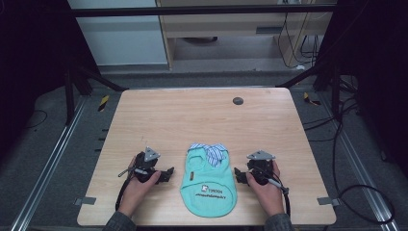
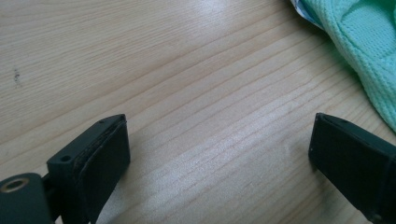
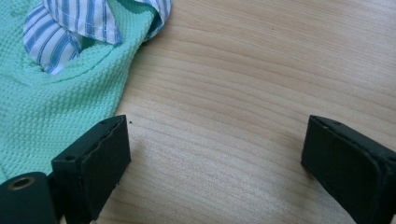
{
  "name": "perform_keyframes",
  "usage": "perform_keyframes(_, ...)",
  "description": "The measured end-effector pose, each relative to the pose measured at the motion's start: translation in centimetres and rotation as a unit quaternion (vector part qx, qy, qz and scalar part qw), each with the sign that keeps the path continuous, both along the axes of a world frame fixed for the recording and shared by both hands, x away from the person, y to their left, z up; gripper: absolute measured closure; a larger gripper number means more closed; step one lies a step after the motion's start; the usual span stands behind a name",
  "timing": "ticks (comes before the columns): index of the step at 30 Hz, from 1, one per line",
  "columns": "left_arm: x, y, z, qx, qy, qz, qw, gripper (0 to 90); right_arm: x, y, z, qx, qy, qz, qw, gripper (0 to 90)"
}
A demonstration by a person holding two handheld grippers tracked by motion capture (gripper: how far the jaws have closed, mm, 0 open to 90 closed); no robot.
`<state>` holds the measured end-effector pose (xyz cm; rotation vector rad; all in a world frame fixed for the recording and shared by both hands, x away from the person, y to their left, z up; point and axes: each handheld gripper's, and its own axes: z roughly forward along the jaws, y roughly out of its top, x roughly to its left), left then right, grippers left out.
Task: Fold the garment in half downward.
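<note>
**knitfan:** Since nobody gave a task here, I'm just reading the layout. Small mint-green garment (image 1: 208, 185) with a striped collar (image 1: 208, 150) lies flat on the wooden surface (image 1: 202, 120), down toward 6 o'clock near the person's edge, collar pointing to 12. Left hand-held gripper (image 1: 166, 174) sits at its 9 o'clock, right hand-held gripper (image 1: 239, 175) at its 3 o'clock, both just beside the cloth and holding nothing. Jaws on each stand wide apart, bare wood between them in both gripper views.

**benchrat:** How do you reckon it handles?

**knitfan:** My guess: light, soft, totally floppy. Waffle-ish knit, so it'll sag and bunch wherever it isn't supported, and it'll drag along the wood instead of sliding clean. Nothing fragile. I'd pinch the side hems or the shoulders, one per side, since a single grab would just let it fold on itself. The collar is thin woven fabric and looks easy to snag by mistake.

**benchrat:** Room to move?

**knitfan:** Loads toward 12 o'clock, that whole half is open apart from a small dark disc (image 1: 237, 100) far up. Tight bit is 6 o'clock: the hem sits close to the near edge, so pulling it that way could drop it off
</note>
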<state>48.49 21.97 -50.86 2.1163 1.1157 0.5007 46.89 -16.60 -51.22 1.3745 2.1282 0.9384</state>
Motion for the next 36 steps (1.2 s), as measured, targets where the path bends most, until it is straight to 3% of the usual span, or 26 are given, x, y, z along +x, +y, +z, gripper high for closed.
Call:
perform_keyframes(9, -0.2, 0.1, 0.0, 0.004, 0.001, 0.001, 1.0000, 4.7, -0.2, 0.4, 0.0, 0.000, -0.001, -0.027, 0.9996, 7.9)
perform_keyframes(11, -0.1, 0.0, 0.0, 0.000, -0.001, 0.004, 1.0000, 3.7, -0.2, 0.4, 0.0, 0.001, -0.001, -0.028, 0.9996, 7.9)
perform_keyframes(13, 0.0, 0.0, 0.3, 0.010, 0.005, 0.016, 0.9998, 6.6, -0.2, 0.7, 0.0, -0.003, -0.004, -0.038, 0.9993, 9.7)
perform_keyframes(15, 0.3, -0.2, 0.7, 0.015, 0.001, 0.016, 0.9997, 8.1, -0.4, 1.3, 0.3, -0.014, -0.007, -0.026, 0.9995, 11.4)
perform_keyframes(16, 0.8, -0.5, 1.2, 0.001, 0.007, 0.014, 0.9999, 7.6, -0.5, 1.6, 0.5, -0.020, -0.010, -0.018, 0.9996, 11.6)
perform_keyframes(18, 1.1, -0.7, 1.3, 0.000, 0.006, 0.004, 1.0000, 7.2, -0.4, 1.8, 0.7, -0.019, -0.008, -0.011, 0.9997, 12.3)
perform_keyframes(19, 1.7, -1.1, 1.4, 0.017, 0.009, -0.010, 0.9998, 7.2, -0.1, 1.9, 0.8, -0.021, -0.007, -0.002, 0.9998, 14.4)
perform_keyframes(20, 2.8, -1.7, 1.7, 0.034, 0.023, -0.032, 0.9986, 5.6, 0.9, 2.2, 1.1, -0.042, 0.000, 0.013, 0.9990, 18.3)
perform_keyframes(24, 5.3, -2.5, 3.4, 0.019, 0.037, -0.054, 0.9977, 6.9, 3.0, 2.6, 2.3, -0.068, 0.011, 0.041, 0.9968, 29.4)
perform_keyframes(25, 5.3, -2.5, 3.4, 0.019, 0.037, -0.054, 0.9977, 7.7, 3.0, 2.6, 2.3, -0.068, 0.011, 0.041, 0.9968, 29.4)
perform_keyframes(26, 6.3, -2.9, 4.2, 0.026, 0.035, -0.065, 0.9969, 9.3, 4.0, 2.7, 3.0, -0.072, 0.027, 0.058, 0.9954, 31.1)
perform_keyframes(30, 7.4, -3.6, 4.9, 0.036, 0.044, -0.075, 0.9955, 13.4, 5.3, 2.8, 3.9, -0.071, 0.037, 0.079, 0.9937, 36.7)
perform_keyframes(32, 8.0, -4.1, 5.2, 0.046, 0.057, -0.081, 0.9941, 15.3, 6.8, 2.7, 4.6, -0.068, 0.065, 0.089, 0.9916, 40.3)
perform_keyframes(36, 8.4, -4.9, 5.5, 0.048, 0.064, -0.088, 0.9930, 17.4, 7.9, 2.6, 5.0, -0.049, 0.083, 0.086, 0.9917, 38.0)
